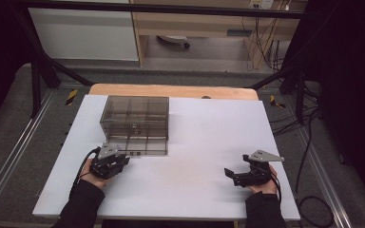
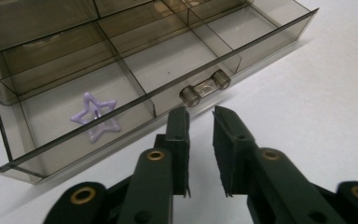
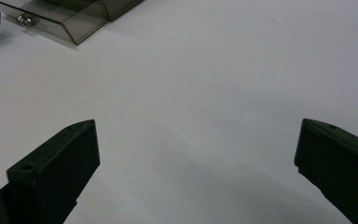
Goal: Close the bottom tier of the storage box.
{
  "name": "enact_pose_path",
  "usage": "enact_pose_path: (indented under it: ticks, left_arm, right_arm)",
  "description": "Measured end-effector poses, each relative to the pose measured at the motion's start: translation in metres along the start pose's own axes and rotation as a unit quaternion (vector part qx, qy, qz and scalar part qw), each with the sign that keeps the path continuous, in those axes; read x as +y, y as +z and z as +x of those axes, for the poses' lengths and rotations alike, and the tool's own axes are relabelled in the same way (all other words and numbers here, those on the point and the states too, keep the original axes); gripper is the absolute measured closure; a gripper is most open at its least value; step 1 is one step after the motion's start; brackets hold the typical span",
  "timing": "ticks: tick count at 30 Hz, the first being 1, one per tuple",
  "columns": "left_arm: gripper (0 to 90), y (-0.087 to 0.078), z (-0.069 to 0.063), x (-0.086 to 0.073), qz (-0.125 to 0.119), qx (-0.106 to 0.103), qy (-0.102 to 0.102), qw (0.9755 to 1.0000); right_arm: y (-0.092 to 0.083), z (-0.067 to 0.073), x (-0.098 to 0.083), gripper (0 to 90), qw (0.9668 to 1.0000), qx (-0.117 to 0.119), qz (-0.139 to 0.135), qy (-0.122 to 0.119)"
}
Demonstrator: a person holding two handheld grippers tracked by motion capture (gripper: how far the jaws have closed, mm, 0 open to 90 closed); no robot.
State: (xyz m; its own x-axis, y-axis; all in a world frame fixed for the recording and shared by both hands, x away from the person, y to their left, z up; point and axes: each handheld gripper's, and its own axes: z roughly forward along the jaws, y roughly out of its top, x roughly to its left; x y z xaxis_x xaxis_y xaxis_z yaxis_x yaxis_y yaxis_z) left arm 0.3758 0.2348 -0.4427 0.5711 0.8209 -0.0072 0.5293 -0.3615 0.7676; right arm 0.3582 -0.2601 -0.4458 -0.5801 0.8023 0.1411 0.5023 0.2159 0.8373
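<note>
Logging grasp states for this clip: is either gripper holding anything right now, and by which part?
Nothing is held. The left gripper has narrow jaws just short of the drawer handle, not touching it. The right gripper is wide open over the table.

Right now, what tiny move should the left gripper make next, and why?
Probably ease the left gripper forward so its jaws straddle the clear handle of the pulled-out drawer. The jaws are nearly together with nothing between them, and the handle sits just past their tips. The purple star lies in the drawer's corner compartment.
</note>
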Motion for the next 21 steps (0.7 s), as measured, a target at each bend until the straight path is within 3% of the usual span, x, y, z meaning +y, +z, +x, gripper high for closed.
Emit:
enact_pose_path:
  ticks: [15, 21]
  left_arm:
    - [89.0, 0.0048, 0.0044, 0.0021, 0.007, 0.008, -0.004, 0.9999]
    - [90.0, 0.0092, 0.0031, 0.0051, 0.011, 0.013, 0.005, 0.9998]
  right_arm:
    - [0.0009, 0.0004, -0.0006, 0.8, 1.0000, 0.000, 0.004, -0.001]
    - [0.0007, 0.0003, -0.0006, 0.8, 1.0000, 0.000, 0.003, 0.000]
